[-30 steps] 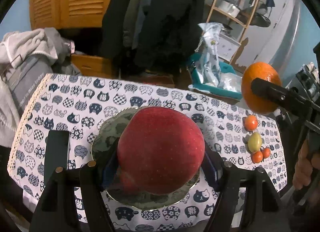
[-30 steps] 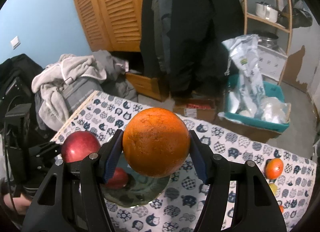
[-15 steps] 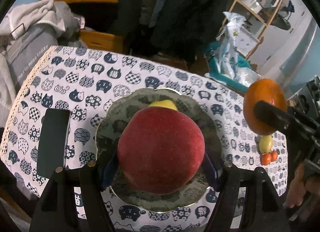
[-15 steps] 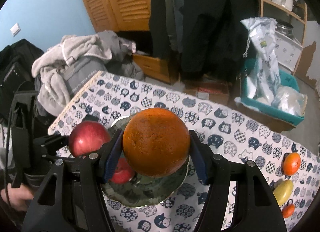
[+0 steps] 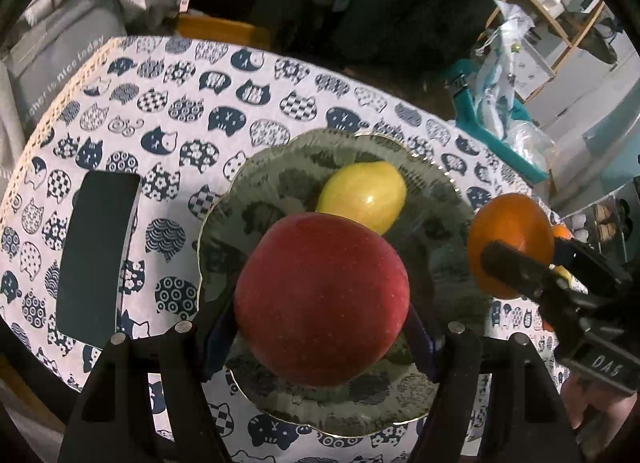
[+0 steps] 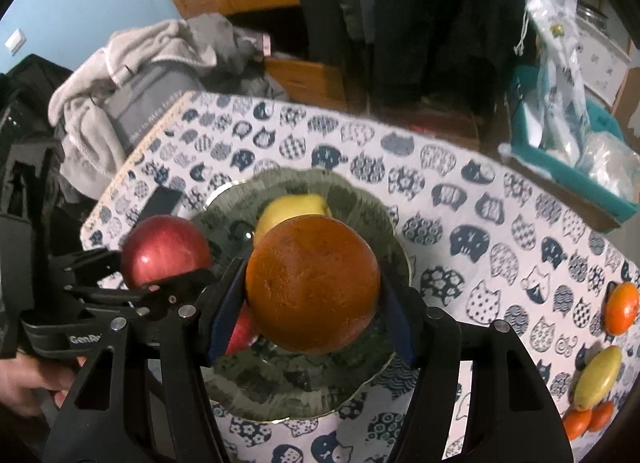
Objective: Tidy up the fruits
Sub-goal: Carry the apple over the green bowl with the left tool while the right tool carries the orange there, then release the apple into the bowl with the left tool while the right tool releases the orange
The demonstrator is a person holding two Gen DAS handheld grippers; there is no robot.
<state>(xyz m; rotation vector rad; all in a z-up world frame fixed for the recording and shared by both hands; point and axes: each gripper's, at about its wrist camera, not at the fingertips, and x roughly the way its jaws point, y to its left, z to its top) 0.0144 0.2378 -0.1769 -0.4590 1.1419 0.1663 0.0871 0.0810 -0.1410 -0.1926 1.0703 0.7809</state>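
Observation:
My left gripper (image 5: 320,327) is shut on a red apple (image 5: 322,297) and holds it above the near part of a dark green plate (image 5: 436,191). A yellow fruit (image 5: 366,195) lies in the plate behind the apple. My right gripper (image 6: 312,303) is shut on an orange (image 6: 313,285) and holds it over the same plate (image 6: 360,203). In the right wrist view the held apple (image 6: 164,249) is at the plate's left, and a second red fruit (image 6: 240,333) lies in the plate, partly hidden. The orange (image 5: 510,231) shows at the plate's right edge in the left wrist view.
The table wears a cat-print cloth (image 6: 460,199). A dark phone (image 5: 96,263) lies left of the plate. Loose fruits lie at the right: an orange one (image 6: 620,307), a yellow one (image 6: 598,377) and small orange ones (image 6: 588,421). A teal bin (image 6: 568,167) stands beyond the table.
Both grippers have tilted down and moved in over the plate with their fruits. The yellow fruit in the plate has come into view.

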